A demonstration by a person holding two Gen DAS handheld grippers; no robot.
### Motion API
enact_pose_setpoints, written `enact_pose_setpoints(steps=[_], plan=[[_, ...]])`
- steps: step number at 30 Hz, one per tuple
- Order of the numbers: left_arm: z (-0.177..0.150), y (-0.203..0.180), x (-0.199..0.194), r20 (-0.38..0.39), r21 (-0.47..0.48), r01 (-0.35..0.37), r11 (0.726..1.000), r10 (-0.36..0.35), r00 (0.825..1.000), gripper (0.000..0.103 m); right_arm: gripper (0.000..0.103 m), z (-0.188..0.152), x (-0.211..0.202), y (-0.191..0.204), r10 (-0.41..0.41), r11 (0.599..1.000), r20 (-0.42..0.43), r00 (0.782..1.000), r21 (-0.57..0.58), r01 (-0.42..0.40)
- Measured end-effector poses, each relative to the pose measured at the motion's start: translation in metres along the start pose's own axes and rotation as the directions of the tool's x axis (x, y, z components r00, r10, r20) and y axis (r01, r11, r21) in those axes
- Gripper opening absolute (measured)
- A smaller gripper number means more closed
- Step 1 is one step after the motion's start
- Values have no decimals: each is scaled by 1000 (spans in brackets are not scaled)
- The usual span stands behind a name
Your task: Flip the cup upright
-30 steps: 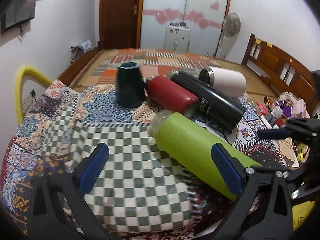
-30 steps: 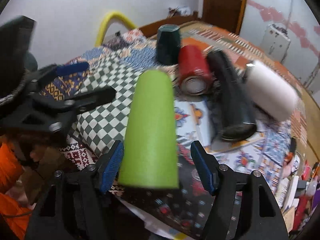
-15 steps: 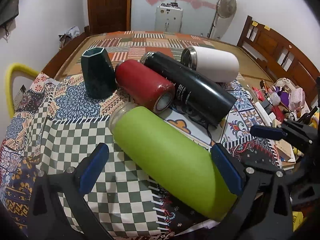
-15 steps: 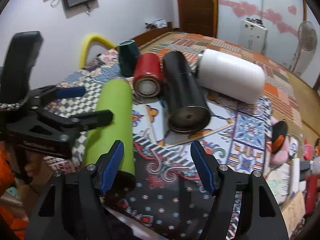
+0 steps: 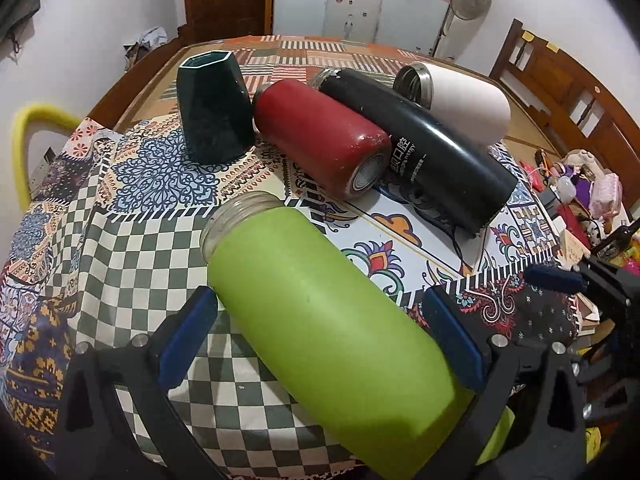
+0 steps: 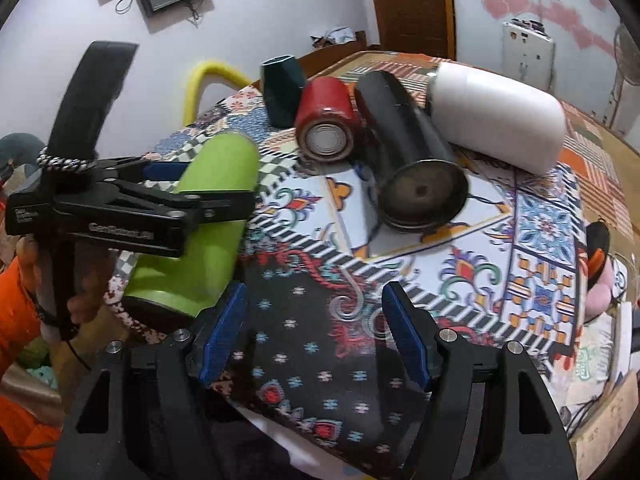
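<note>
A lime green cup point(image 5: 328, 320) lies on its side on the checked cloth, mouth pointing away to the left. My left gripper point(image 5: 320, 344) is open and straddles its body, one blue pad on each side, not pressing. The green cup also shows in the right wrist view point(image 6: 208, 208), with the left gripper point(image 6: 120, 204) over it. My right gripper point(image 6: 312, 332) is open and empty above the dark patterned cloth, to the right of the green cup.
A dark green faceted cup point(image 5: 212, 104) stands mouth down at the back. A red cup point(image 5: 320, 140), a black cup point(image 5: 420, 148) and a white cup point(image 5: 460, 100) lie on their sides behind. Clutter point(image 5: 580, 196) sits past the right table edge.
My left gripper has moved forward and over the green cup, which now lies between its fingers. My right gripper has swung right, away from the green cup.
</note>
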State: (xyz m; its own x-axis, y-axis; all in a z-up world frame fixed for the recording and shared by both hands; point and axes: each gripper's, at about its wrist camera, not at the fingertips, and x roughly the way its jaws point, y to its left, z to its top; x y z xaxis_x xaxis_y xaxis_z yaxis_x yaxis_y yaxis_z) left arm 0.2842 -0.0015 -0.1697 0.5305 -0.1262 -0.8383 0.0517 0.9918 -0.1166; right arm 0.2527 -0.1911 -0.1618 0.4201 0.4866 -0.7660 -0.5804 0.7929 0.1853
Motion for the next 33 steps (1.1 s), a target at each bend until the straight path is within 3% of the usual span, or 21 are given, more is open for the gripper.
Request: enact_pose_setpoints(steps=[4,8,14,16,19,26,33], plan=[[6,14,7,-58,-42,66,997,-68,996,103,67,4,-2,-5,-7,1000,15,1000,12,7],[8,28,15,-123,-112,140,984,-153,981,100,67,6,-3,-5,-1,1000,34,999,17,1],[16,14,18,-141,-65,114,991,-123,982,92,67,5,-2,-5,-8,1000,49,999,16,8],[19,6,16,-135,-40,112,993,-116,984,80,67,4,-2,-7,-8,1000,53,999,27,7],[18,-3,13,-122,21,104,994,-101,987,71,67,4,-4,-11,-18,999,56,998,35,16],[15,-3,-2,-85,55,93,994,-88,992,67,67,7,-11,-15,-31,999,83,996,30,29],[9,-11,-51,56,106,94,990,-100,993,64,67,14,-15,-15,-26,999,116,993,35,22]])
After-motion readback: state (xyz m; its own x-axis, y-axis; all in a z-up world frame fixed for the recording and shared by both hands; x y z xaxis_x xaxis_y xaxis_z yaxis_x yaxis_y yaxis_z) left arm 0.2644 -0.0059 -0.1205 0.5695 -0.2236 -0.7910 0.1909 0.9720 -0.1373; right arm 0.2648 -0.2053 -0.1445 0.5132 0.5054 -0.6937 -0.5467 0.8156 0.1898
